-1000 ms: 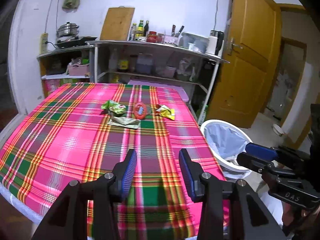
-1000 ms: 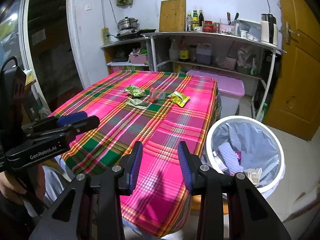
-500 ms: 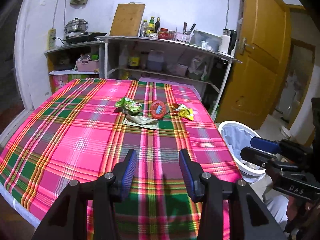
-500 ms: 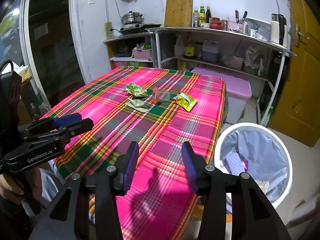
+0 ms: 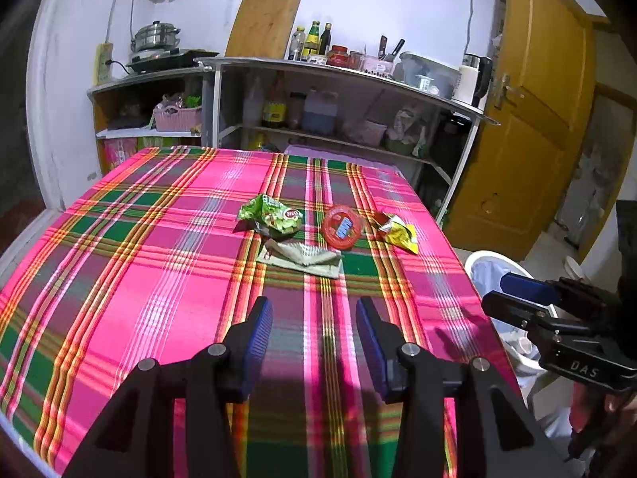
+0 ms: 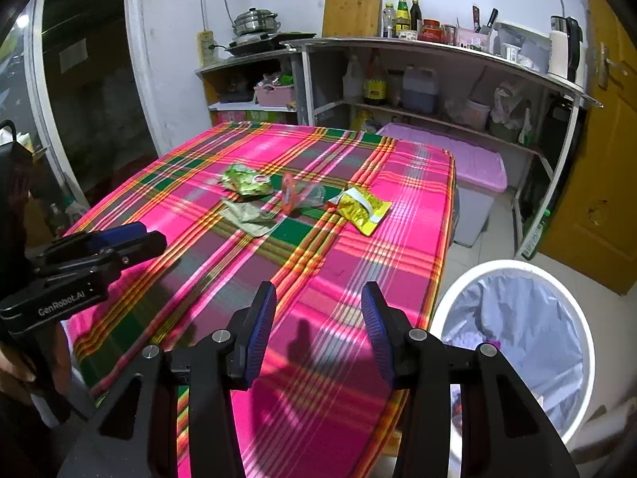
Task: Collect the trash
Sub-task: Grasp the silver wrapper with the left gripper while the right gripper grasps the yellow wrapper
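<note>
- Altogether four pieces of trash lie grouped mid-table on the plaid tablecloth (image 5: 119,263): green wrapper (image 5: 272,215), pale crumpled wrapper (image 5: 304,257), red-lidded clear cup (image 5: 342,226) on its side, yellow wrapper (image 5: 398,231).
- Left gripper (image 5: 314,326): jaws partly apart, nothing between them, hovering over bare cloth short of the trash.
- Right gripper (image 6: 318,318): jaws have just been opening, partly apart, empty, above the table's near corner.
- One white lined bin (image 6: 513,342) stands on the floor right of the table; cluttered shelves (image 5: 338,75) behind.

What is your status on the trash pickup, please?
Both hand-held grippers open, empty. Four wrappers on table, untouched. Path clear.
</note>
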